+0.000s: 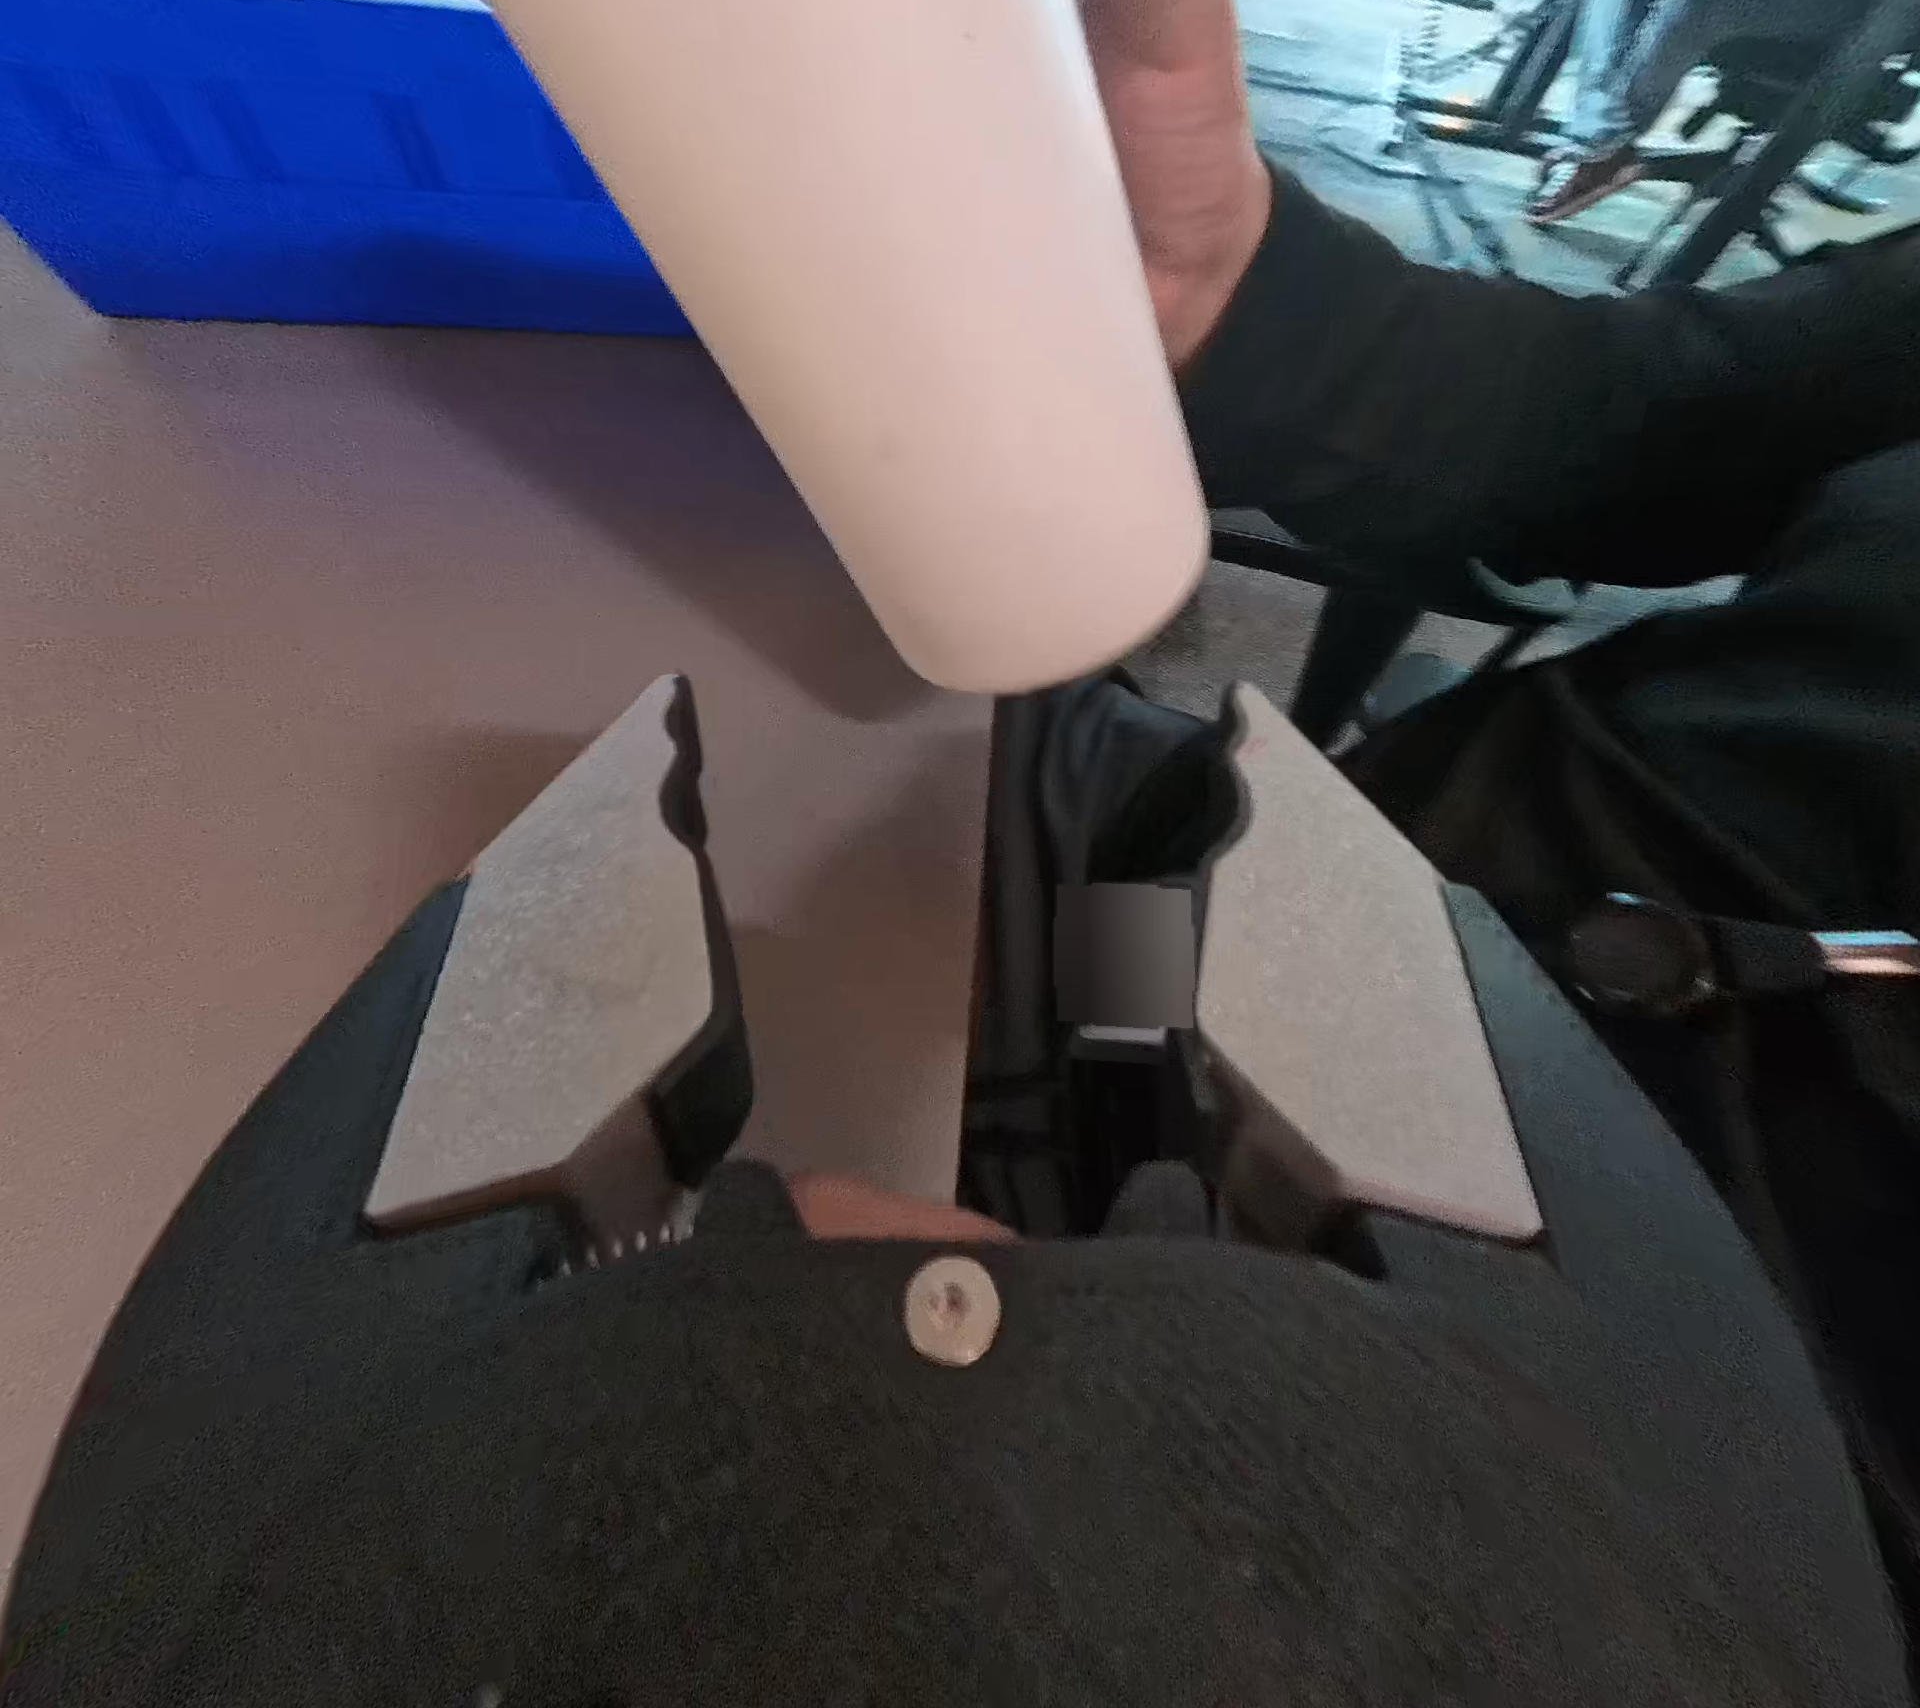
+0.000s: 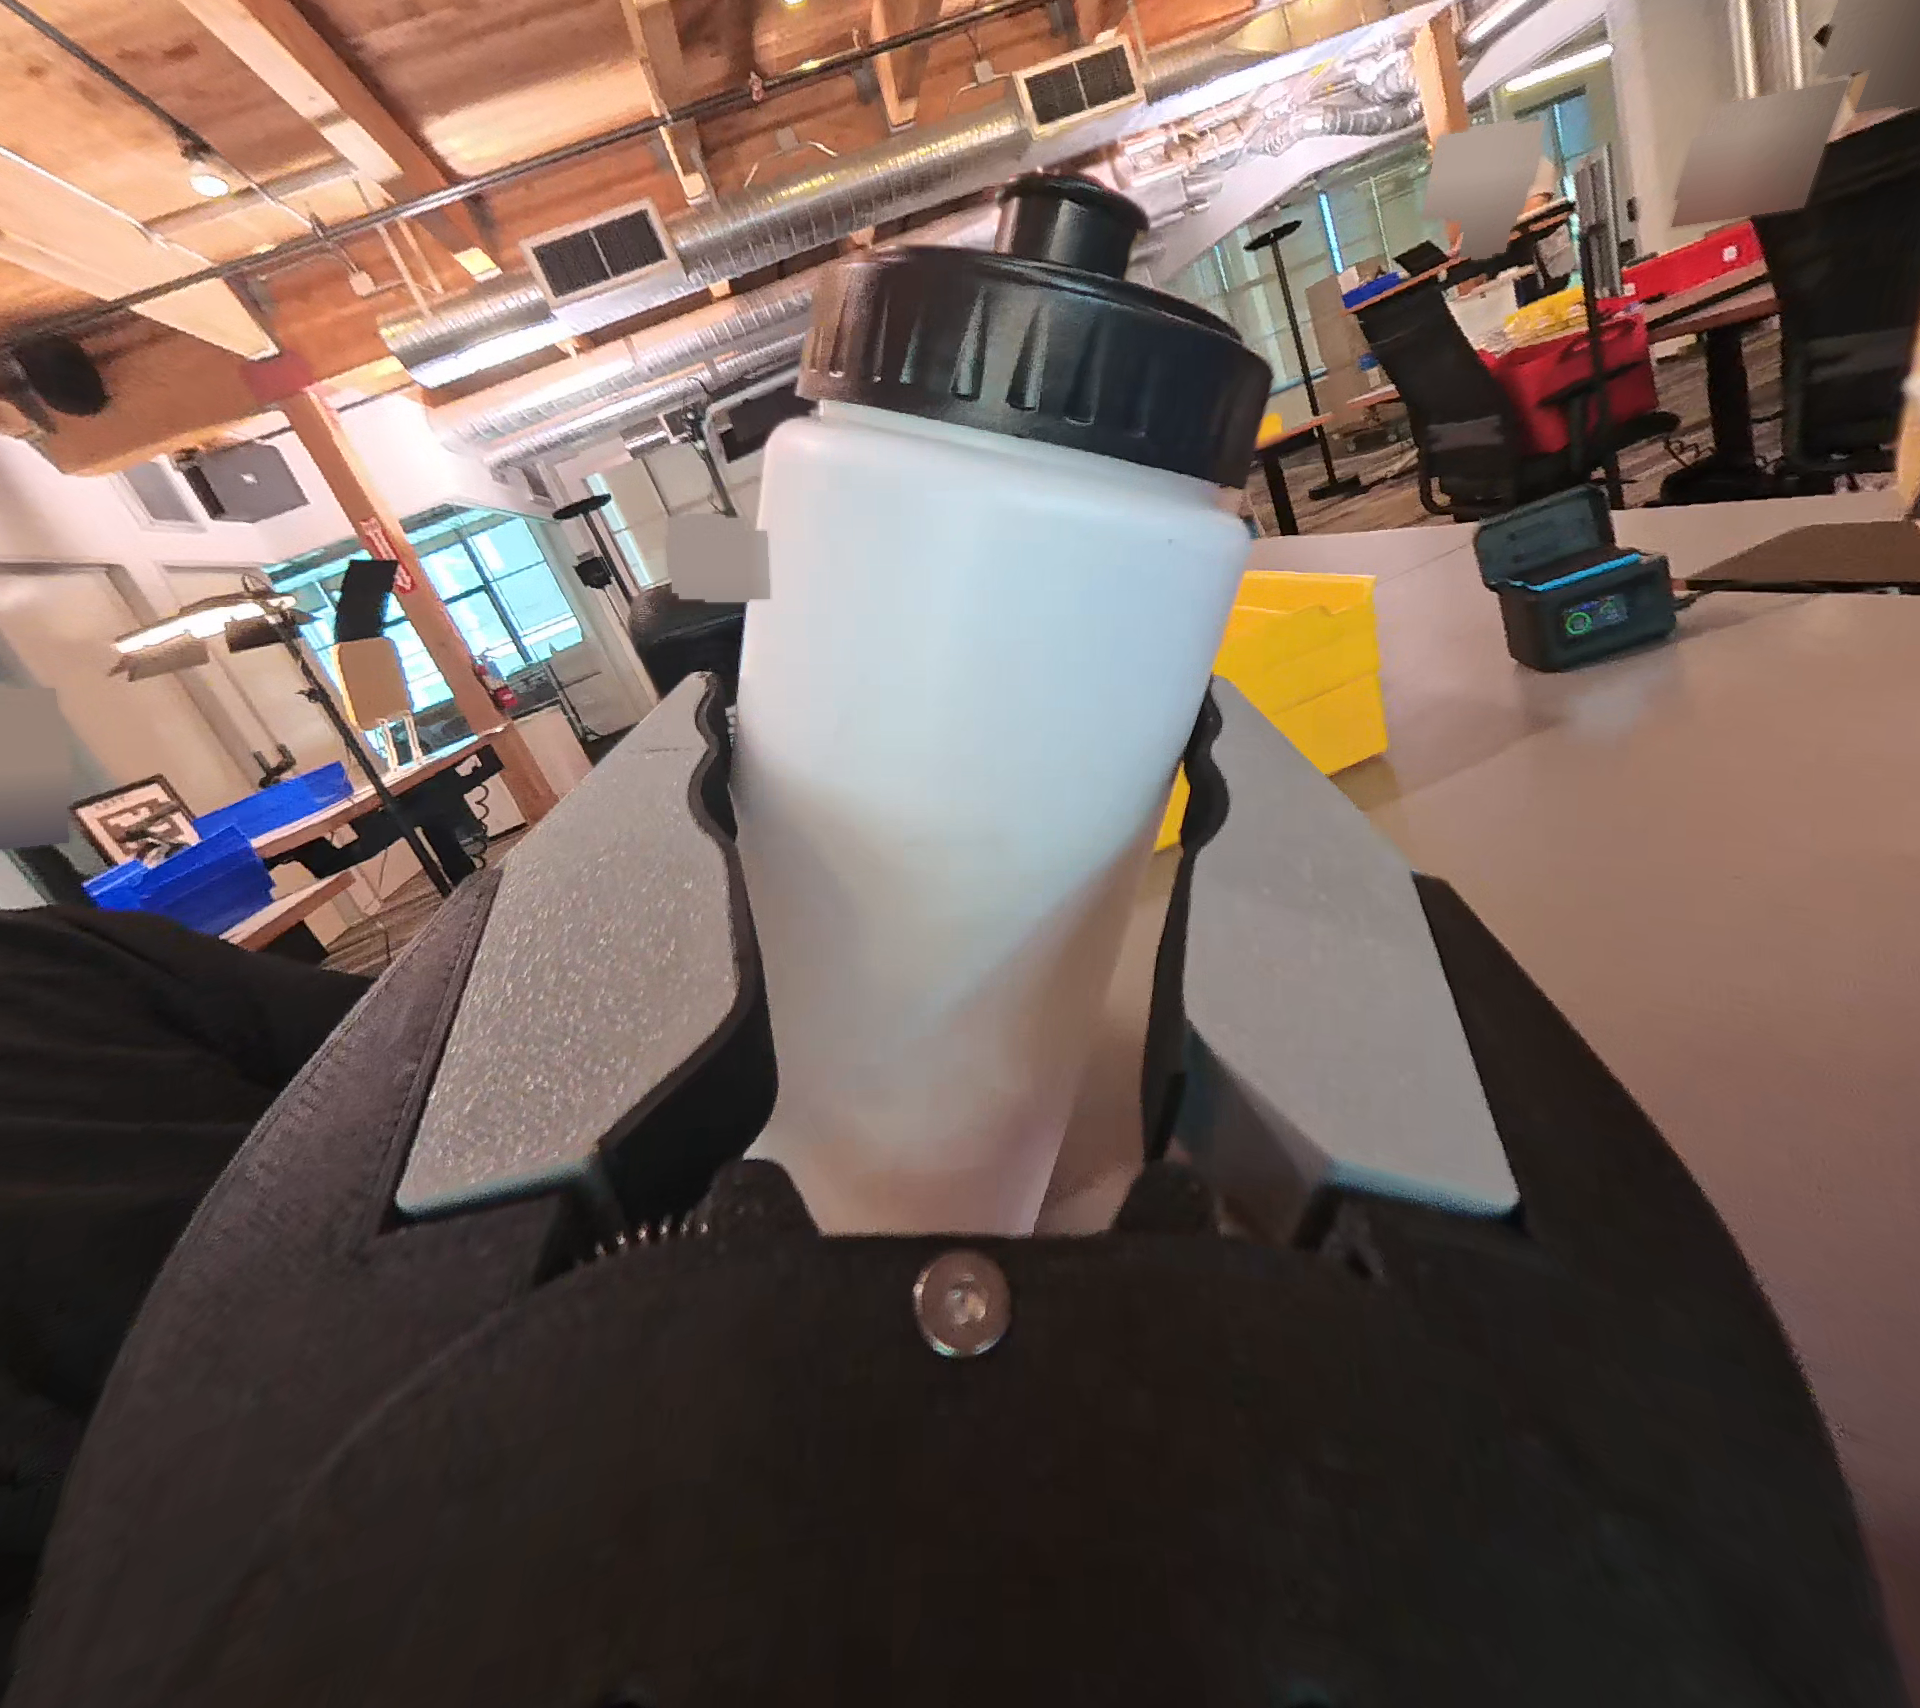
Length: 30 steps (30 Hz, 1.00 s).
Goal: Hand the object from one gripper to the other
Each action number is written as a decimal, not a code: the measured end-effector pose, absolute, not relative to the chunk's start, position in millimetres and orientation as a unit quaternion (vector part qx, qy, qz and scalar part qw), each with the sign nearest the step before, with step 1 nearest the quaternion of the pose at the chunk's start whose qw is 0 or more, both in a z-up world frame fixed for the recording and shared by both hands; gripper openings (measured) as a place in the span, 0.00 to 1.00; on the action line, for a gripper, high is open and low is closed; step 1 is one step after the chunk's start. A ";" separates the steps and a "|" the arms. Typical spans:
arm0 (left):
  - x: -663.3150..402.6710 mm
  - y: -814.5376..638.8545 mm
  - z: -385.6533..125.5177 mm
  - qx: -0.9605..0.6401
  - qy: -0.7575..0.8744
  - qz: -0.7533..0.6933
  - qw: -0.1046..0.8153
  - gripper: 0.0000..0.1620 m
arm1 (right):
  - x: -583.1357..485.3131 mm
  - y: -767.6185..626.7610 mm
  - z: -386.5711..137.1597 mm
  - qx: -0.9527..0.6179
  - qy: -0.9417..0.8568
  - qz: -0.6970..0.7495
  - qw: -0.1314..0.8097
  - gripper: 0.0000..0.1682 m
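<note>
Jaws of right gripper clamp bottle — left gripper gapes below it.

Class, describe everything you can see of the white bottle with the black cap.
The white bottle looks like translucent plastic, tapering toward its base. A ribbed black screw cap with a pull spout tops it. It stands roughly upright in the right tongs, gripped on both sides. In the left wrist view its rounded base hangs tilted just beyond the open left tongs, not touching them.

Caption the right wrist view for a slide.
Right gripper clamps a white bottle with black cap, tilted toward a timber ceiling.
</note>
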State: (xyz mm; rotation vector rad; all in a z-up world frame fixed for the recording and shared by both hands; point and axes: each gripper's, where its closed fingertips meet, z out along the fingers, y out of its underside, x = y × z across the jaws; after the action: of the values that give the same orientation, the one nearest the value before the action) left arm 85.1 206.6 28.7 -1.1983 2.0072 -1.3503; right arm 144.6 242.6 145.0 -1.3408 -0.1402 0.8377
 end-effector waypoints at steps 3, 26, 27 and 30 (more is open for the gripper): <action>93.8 191.8 41.2 -0.429 0.699 -0.523 0.232 0.61 | 124.7 238.0 151.4 -0.590 -0.093 0.363 0.715 0.51; 91.0 309.4 116.5 -0.287 0.626 -0.044 0.724 0.55 | 68.1 201.1 137.7 -0.642 -0.228 0.489 0.544 0.57; 86.5 313.2 123.7 -0.273 0.615 -0.021 0.739 0.55 | 68.3 198.4 136.1 -0.642 -0.229 0.503 0.532 0.59; 77.8 319.9 137.3 -0.237 0.587 0.024 0.774 0.54 | 68.6 191.9 138.8 -0.626 -0.220 0.554 0.503 0.67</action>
State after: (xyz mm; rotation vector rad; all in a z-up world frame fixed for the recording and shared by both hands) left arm 77.8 319.9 137.3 -0.5133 1.2716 0.0517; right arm 68.6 191.9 138.8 -1.5123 -0.5321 1.3381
